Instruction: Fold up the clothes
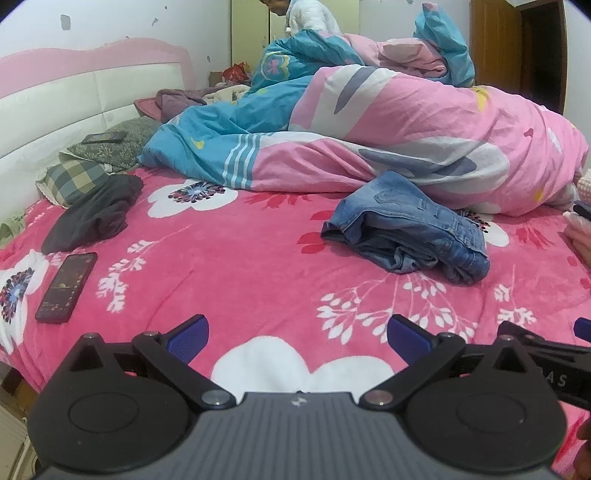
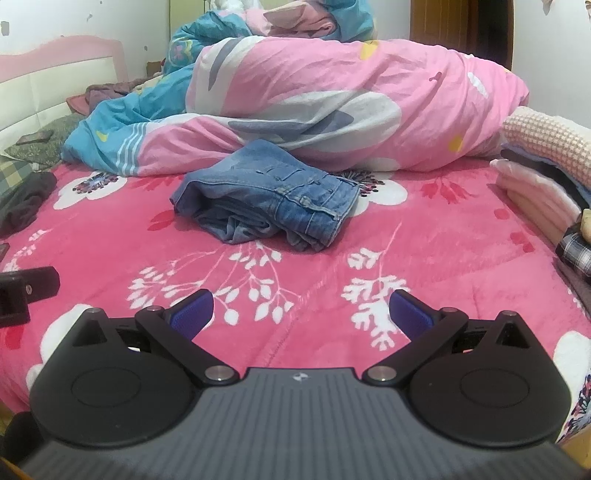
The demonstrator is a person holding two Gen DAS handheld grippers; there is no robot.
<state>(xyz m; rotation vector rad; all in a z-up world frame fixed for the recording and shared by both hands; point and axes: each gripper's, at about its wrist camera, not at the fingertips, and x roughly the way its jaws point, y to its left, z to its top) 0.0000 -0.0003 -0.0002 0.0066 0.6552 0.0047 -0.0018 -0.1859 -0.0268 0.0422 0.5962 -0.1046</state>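
Note:
A bundle of blue jeans (image 1: 406, 229) lies roughly folded on the pink flowered bed cover (image 1: 240, 266), just in front of the heaped duvet; the right wrist view shows the jeans (image 2: 269, 199) straight ahead. My left gripper (image 1: 297, 339) hovers open over the near edge of the bed, well short of the jeans, with nothing between its blue pads. My right gripper (image 2: 301, 314) is open too and empty, also near the front edge. A dark grey garment (image 1: 96, 214) lies crumpled at the left by the pillows.
A big pink and blue duvet (image 1: 369, 122) fills the back of the bed. A phone (image 1: 66, 288) lies at the left, another on a pillow (image 1: 103, 138). Stacked folded clothes (image 2: 543, 173) sit at the right edge. A person (image 1: 306, 18) stands behind the bed.

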